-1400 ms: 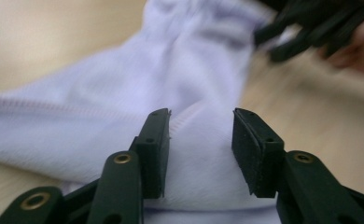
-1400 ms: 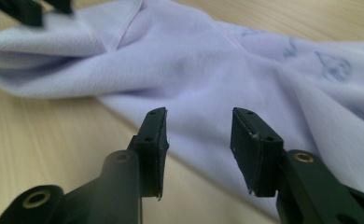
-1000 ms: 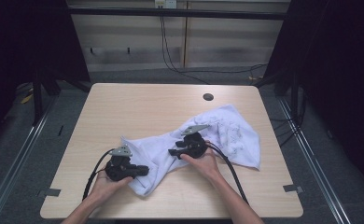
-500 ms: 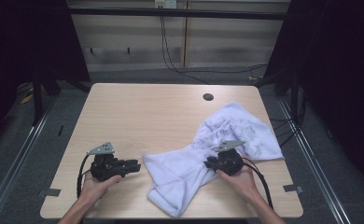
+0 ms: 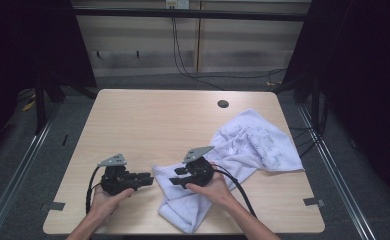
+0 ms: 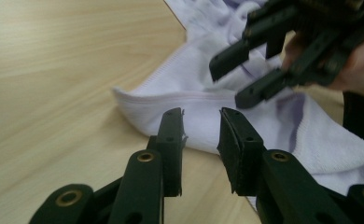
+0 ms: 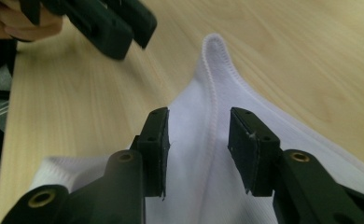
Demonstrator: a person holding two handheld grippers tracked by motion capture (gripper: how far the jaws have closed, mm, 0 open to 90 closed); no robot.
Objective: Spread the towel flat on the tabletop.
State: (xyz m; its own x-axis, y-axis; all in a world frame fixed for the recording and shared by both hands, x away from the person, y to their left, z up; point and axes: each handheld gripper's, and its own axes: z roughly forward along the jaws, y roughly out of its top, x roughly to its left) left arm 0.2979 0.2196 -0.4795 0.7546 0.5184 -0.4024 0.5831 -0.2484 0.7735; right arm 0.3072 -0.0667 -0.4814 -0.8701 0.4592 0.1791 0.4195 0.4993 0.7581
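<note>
A white towel lies crumpled across the right half of the wooden table, one corner pointing left. My left gripper rests on the table just left of that corner. It is open, its jaws having just opened, with nothing between them. My right gripper hovers over the towel's left part and points toward the left gripper. It is open and its jaws have just been opening. The towel's hem runs under the gap, untouched by the pads.
A dark round hole sits near the table's far edge. Bare wood stretches across the left and far parts of the table. Black cables trail from both grippers toward the near edge. Dark floor and metal rails surround the table.
The left gripper let go of the towel and drew back left. The right gripper dragged the towel rightward, then came back left over the towel's near part with its jaws wider.
</note>
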